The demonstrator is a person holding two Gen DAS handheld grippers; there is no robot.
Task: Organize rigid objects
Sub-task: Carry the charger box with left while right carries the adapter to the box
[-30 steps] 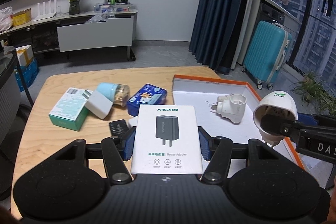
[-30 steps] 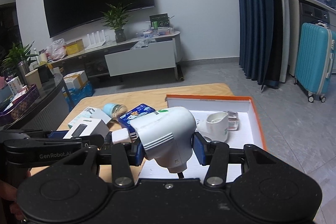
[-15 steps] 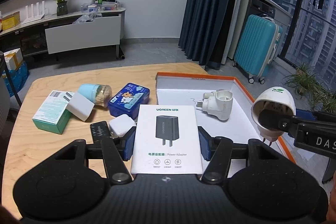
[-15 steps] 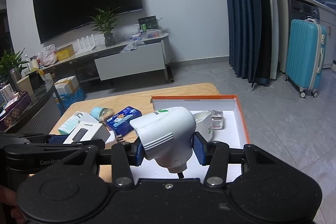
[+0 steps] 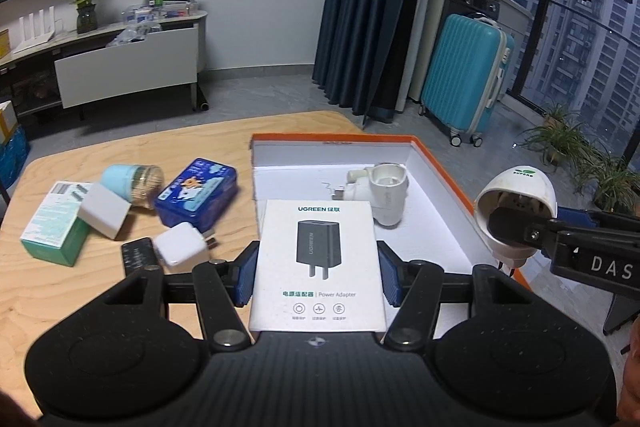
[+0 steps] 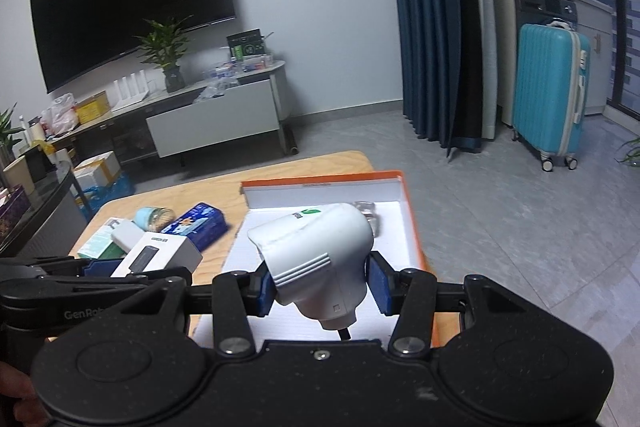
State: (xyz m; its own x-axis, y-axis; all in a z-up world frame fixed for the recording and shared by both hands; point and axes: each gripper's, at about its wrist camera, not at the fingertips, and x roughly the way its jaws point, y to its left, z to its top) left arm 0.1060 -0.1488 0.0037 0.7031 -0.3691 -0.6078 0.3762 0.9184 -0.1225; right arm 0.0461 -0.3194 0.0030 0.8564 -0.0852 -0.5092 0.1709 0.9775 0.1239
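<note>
1. Wooden table (image 5: 120, 291) in a living room, with a dark television on the wall, blue curtains and a teal suitcase (image 5: 464, 75) behind; that is where we are working.

2. Our left gripper (image 5: 316, 275) is clamped on a white power adapter box (image 5: 318, 259), blue pads against both long sides, so the box's long axis runs straight ahead along the fingers.

3. Our right gripper (image 6: 322, 285) is closed on a white rounded plug-in device (image 6: 320, 259), its narrow stem end toward us and its domed end forward.

4. Orange-rimmed tray (image 5: 440, 179) lies directly ahead of and below both loads; one white plug adapter (image 5: 380, 193) already rests inside it near the far wall.

5. What we judge the coming move turns on: the adapter box hangs over the tray's near left part, with its far edge just short of the plug adapter, so it would need setting down nearer to us or to the left of that piece.

6. From the left view the rounded device (image 5: 516, 211) hangs at the tray's right rim, so we judge the right hand must carry it inward before letting go.

7. Left on the table are a blue tin (image 5: 196, 193), a teal carton (image 5: 52, 223), a small white charger (image 5: 182, 245) and a light blue jar (image 5: 132, 179).
</note>
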